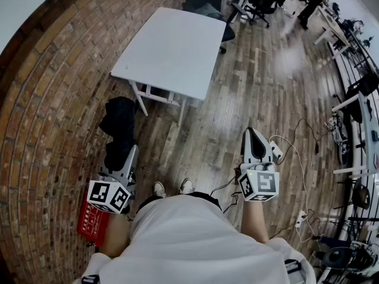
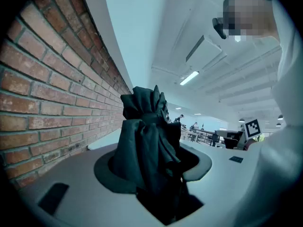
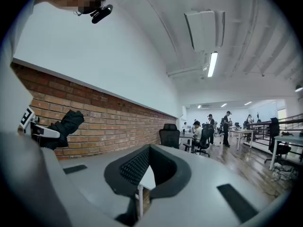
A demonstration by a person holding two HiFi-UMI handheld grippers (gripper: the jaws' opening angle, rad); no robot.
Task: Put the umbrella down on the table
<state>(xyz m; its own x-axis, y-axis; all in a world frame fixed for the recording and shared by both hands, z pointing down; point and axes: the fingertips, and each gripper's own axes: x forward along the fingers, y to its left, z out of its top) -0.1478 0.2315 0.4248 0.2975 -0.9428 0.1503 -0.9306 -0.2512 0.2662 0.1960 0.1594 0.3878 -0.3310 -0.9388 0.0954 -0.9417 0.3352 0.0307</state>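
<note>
Wooden floor (image 1: 237, 117) all round, brick wall (image 1: 47, 99) down the left side, and a white table (image 1: 172, 46) is parked straight ahead. So, the umbrella (image 1: 118, 126): black, folded up, and it's clamped in the left tongs (image 1: 121, 157), low down beside the wall. In the left gripper view the jaws are seen closed onto the bunched fabric, with the bundle poking out forward past them. The right tongs (image 1: 256, 142) are held spread with nothing in them. Only the table's edge and a leg are seen through the gap in the right gripper view.

What matters for the next bit: the umbrella's long axis is lined up with the left tongs and pointed ahead toward the table's near left corner. A stretch of floor lies between tip and table. The table sits ahead and a touch to the right of the load. The left hand is clearly the nearer one, so a carry forward and a bit right is probably needed before anything can be laid flat on top.
</note>
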